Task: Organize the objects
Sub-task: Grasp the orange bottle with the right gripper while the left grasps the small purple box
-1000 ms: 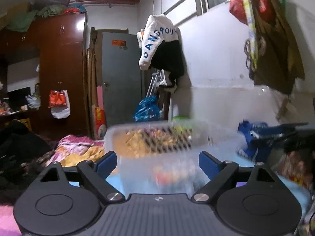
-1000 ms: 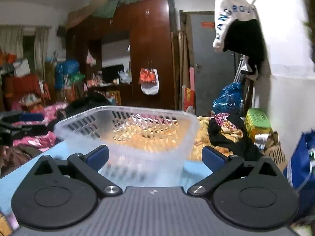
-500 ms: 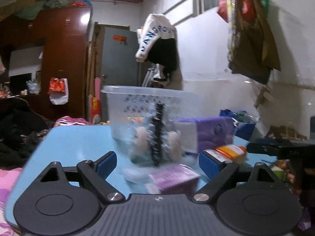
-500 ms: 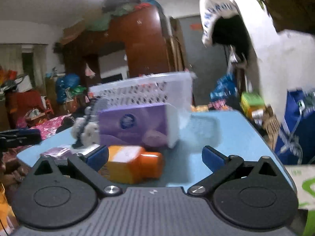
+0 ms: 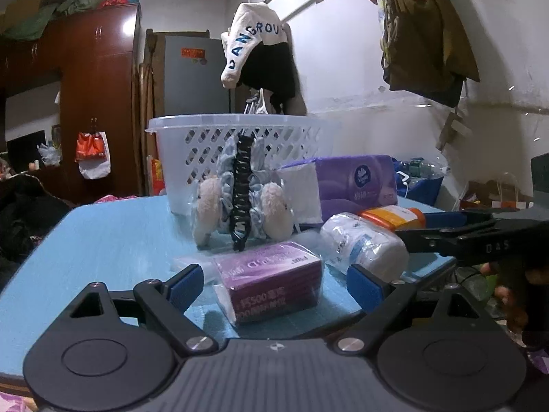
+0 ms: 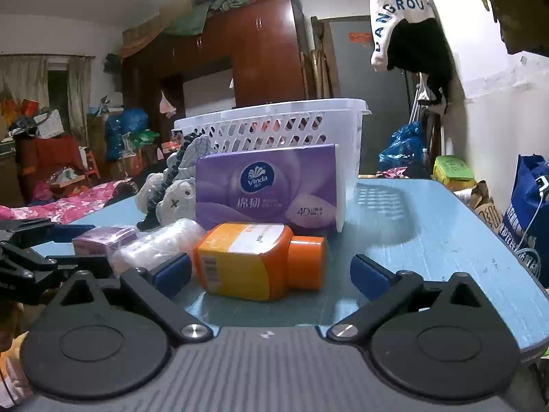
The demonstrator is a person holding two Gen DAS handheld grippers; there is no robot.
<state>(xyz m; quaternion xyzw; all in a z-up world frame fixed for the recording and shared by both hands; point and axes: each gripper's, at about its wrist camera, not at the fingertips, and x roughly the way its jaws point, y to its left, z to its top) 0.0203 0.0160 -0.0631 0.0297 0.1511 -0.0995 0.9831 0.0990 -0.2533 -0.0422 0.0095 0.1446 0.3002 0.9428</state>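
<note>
A white slotted basket (image 5: 212, 144) stands on the blue table (image 5: 103, 240); it also shows in the right wrist view (image 6: 291, 127). In front lie a packet with a black hair claw and plush pieces (image 5: 242, 199), a purple tissue pack (image 6: 266, 189), an orange bottle on its side (image 6: 254, 264), a white wrapped roll (image 5: 360, 243) and a small purple box (image 5: 271, 281). My left gripper (image 5: 274, 281) is open around the purple box. My right gripper (image 6: 271, 271) is open around the orange bottle.
The table's front and right edges are near. A blue bag (image 6: 528, 213) stands right of the table. Bedding (image 6: 68, 202) and clutter lie to the left. A wardrobe (image 5: 96, 103) and a grey door (image 5: 195, 75) stand behind. Clothes hang on the right wall (image 5: 425, 34).
Both grippers have dropped from above the basket to table level. The loose objects have come into view between the open fingers. The blur has settled.
</note>
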